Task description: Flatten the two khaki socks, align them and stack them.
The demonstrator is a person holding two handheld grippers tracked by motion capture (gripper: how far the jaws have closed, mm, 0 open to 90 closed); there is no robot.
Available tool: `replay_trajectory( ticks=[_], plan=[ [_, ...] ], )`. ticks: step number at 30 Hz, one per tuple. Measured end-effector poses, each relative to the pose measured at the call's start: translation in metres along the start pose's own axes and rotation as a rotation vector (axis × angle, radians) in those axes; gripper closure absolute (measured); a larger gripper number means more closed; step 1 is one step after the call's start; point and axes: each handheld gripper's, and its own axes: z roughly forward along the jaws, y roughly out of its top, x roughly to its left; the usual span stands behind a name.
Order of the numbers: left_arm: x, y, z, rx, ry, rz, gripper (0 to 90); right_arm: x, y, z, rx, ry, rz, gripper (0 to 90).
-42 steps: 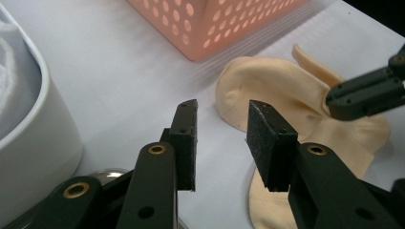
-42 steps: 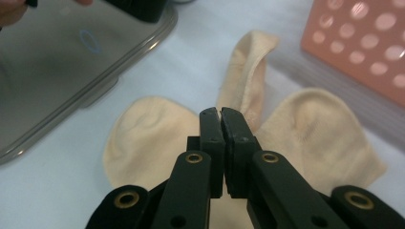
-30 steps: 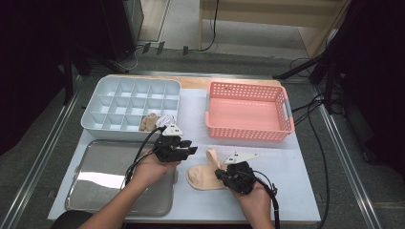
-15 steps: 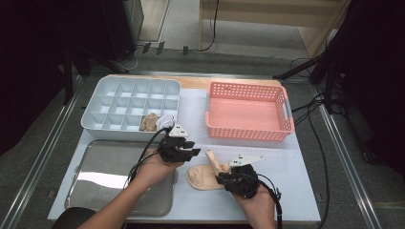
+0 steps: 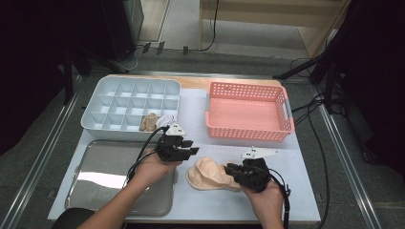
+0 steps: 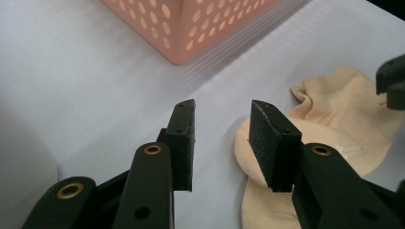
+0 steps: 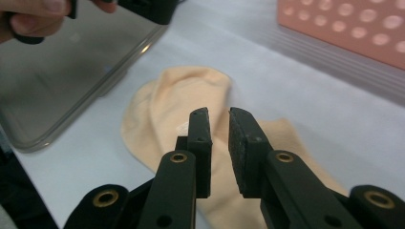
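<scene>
A peach sock [image 5: 207, 172] lies flat on the white table, between my two grippers. My right gripper [image 5: 236, 171] hovers just over its right end. In the right gripper view its jaws [image 7: 219, 114] stand a narrow gap apart above the sock [image 7: 176, 100], with nothing between them; they have just opened and then narrowed a little. My left gripper [image 5: 185, 148] sits at the sock's upper left, open. In the left gripper view, its jaws [image 6: 222, 107] are empty over bare table, with the sock [image 6: 334, 124] to their right.
A metal tray [image 5: 105, 176] lies at the front left. A pale compartment box [image 5: 129, 107] behind it holds a tan bundle [image 5: 149, 122] and a white bundle [image 5: 166, 120]. A pink basket [image 5: 248, 112] stands at the back right.
My right gripper has lifted slightly off the sock and its jaws have parted. The left gripper has stayed where it was.
</scene>
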Motion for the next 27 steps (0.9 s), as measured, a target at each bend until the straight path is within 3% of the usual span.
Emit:
replay_trajectory(
  ticks=[4, 5, 11, 17, 22, 24, 27],
  plan=[
    [-0.001, -0.001, 0.000, 0.007, -0.010, -0.006, 62.5, -0.007, -0.001, 0.000, -0.002, -0.021, 0.006, 80.4],
    [-0.003, -0.003, 0.003, 0.013, -0.027, -0.017, 62.1, -0.012, -0.002, 0.001, -0.002, -0.034, 0.009, 80.0],
    [-0.007, -0.005, 0.015, 0.050, -0.035, -0.007, 59.7, -0.023, -0.005, 0.004, -0.003, -0.060, 0.029, 77.2],
    [-0.014, -0.010, 0.034, 0.107, -0.027, 0.026, 57.4, -0.033, -0.010, 0.008, 0.006, -0.090, 0.018, 71.9],
    [-0.014, -0.014, 0.041, 0.136, -0.019, 0.033, 58.5, -0.037, -0.014, 0.011, 0.025, -0.088, 0.037, 69.7],
    [-0.015, -0.016, 0.043, 0.158, -0.007, 0.061, 60.3, -0.038, -0.016, 0.015, 0.040, -0.089, 0.026, 68.1],
    [-0.014, -0.019, 0.042, 0.153, -0.009, 0.070, 63.5, -0.039, -0.018, 0.020, 0.053, -0.099, 0.019, 66.9]
  ],
)
